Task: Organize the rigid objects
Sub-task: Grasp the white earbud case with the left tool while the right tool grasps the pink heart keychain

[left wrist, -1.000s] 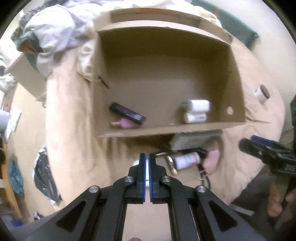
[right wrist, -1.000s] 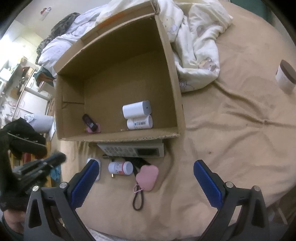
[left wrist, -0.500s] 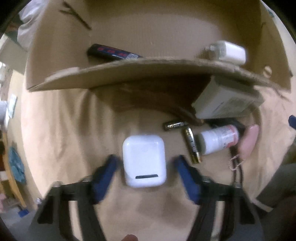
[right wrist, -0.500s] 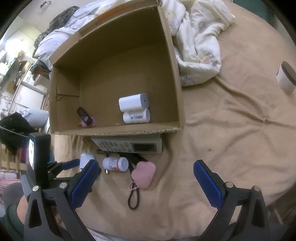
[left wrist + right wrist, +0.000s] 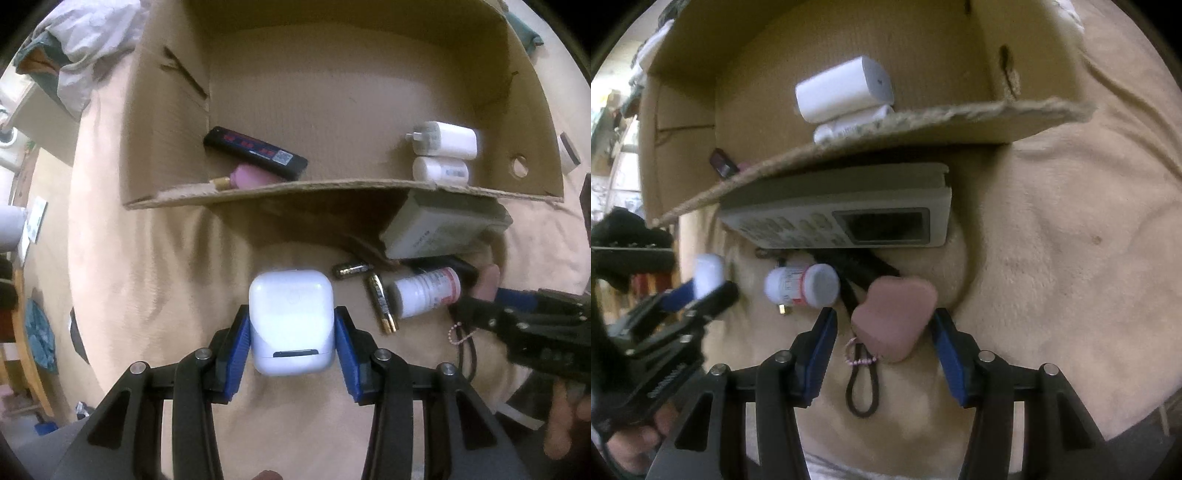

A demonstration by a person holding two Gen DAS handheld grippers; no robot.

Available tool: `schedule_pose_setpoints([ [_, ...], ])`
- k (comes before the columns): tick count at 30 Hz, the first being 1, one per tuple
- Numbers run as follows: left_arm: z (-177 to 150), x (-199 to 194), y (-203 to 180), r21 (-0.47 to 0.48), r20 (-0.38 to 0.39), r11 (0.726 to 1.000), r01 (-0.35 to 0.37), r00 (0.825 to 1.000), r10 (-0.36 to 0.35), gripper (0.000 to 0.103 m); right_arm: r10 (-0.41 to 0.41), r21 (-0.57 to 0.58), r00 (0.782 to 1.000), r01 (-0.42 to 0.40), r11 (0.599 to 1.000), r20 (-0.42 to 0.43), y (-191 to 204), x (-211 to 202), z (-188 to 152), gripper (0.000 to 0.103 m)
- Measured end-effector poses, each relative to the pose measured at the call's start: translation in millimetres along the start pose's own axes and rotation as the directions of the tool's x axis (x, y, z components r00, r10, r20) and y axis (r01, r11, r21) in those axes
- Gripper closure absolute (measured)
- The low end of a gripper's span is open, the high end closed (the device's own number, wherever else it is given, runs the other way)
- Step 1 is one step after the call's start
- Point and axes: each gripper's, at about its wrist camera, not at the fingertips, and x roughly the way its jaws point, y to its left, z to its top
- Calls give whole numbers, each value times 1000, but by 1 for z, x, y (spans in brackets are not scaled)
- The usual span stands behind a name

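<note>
Left gripper (image 5: 291,332) closing blue pads on white earbud case (image 5: 290,322), lying on beige blanket (image 5: 147,258) before cardboard box (image 5: 332,92). Right gripper (image 5: 882,345) closing around pink heart-shaped keychain (image 5: 894,317); pad contact unclear. Risks: smooth case slipping; keychain loop (image 5: 862,391) snagging.

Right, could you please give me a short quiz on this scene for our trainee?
1. True or false: the remote control lies inside the cardboard box.
2. How many batteries lie on the blanket beside the pill bottle?
3. Which thing sits between the jaws of the left hand-held gripper: A pink charm, B white case, C battery?
Key: 1 false, it lies outside; 2 two; 3 B, the jaws have just been closing on it.
</note>
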Motion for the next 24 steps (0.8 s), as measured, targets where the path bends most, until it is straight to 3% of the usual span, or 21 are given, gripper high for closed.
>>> schedule_pose_setpoints([
  [1, 1, -1, 1, -4, 3, 1000, -3, 1000, 3, 63, -33, -10, 999, 33, 999, 14, 2, -1, -1, 60],
  [9, -1, -12, 21, -36, 35, 999, -18, 999, 19, 63, -66, -86, 995, 72, 994, 68, 18, -18, -20, 62],
  [14, -15, -30, 30, -72, 74, 997, -14, 997, 19, 63, -65, -142, 986, 87, 986, 155, 30, -59, -37, 62],
  [24, -19, -94, 35, -93, 188, 995, 21, 982, -3, 63, 55, -202, 937, 17, 979, 346, 43, -150, -54, 63],
])
